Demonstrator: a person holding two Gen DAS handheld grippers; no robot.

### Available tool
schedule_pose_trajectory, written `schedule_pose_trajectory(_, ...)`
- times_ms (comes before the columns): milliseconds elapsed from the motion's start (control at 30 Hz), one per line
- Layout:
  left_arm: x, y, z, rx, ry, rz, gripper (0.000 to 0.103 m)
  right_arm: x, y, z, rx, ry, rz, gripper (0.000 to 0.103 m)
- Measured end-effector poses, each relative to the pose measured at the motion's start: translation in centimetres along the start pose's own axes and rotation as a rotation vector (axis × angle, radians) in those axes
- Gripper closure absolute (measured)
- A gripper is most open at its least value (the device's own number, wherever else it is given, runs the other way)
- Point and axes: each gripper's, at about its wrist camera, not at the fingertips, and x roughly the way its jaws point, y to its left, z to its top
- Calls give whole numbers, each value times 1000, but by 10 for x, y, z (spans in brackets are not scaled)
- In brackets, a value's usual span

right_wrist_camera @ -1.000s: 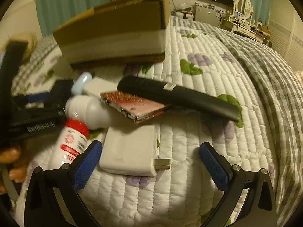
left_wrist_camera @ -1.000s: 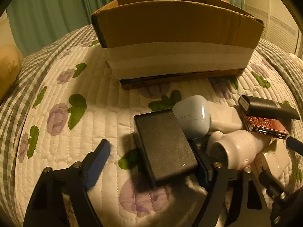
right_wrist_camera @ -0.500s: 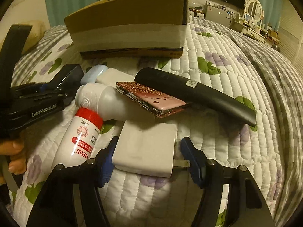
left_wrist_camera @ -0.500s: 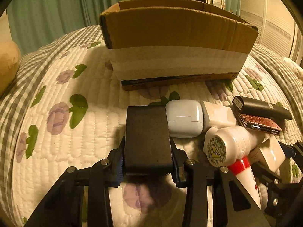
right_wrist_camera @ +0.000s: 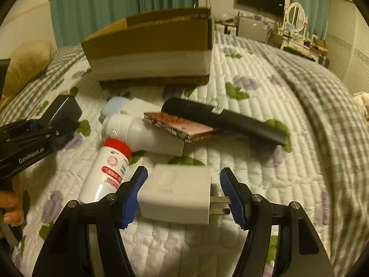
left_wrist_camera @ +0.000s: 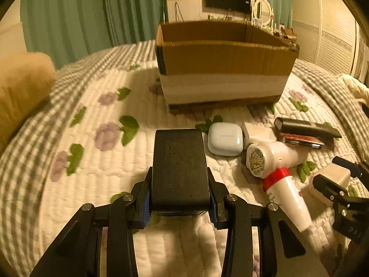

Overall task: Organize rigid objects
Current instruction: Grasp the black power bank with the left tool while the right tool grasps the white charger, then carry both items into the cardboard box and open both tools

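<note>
My left gripper is shut on a black power adapter and holds it above the quilt. It also shows in the right wrist view. My right gripper is shut on a white plug charger, its prongs against the right finger; the charger is lifted off the quilt. An open cardboard box with a white band stands ahead on the bed, also in the right wrist view. On the quilt lie a white bottle, a red-capped white bottle, a pink phone and a black bar.
A white earbud case and a small white block lie in front of the box. A tan pillow sits at the left. A grey checked blanket covers the right side of the bed. A dresser with a mirror stands beyond.
Both grippers closed from wide open: the left onto the black adapter, the right onto the white charger. Both objects have risen off the quilt, and the box now appears lower in view.
</note>
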Motion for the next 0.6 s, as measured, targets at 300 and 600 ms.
schedule_pose_trajectory(300, -45, 9, 8, -18, -84, -9, 64, -33, 14, 1, -11, -63, 0, 38)
schedule_pose_trajectory(600, -83, 12, 32, -35, -161, -41, 64, -71, 26, 28, -37, -153, 12, 38)
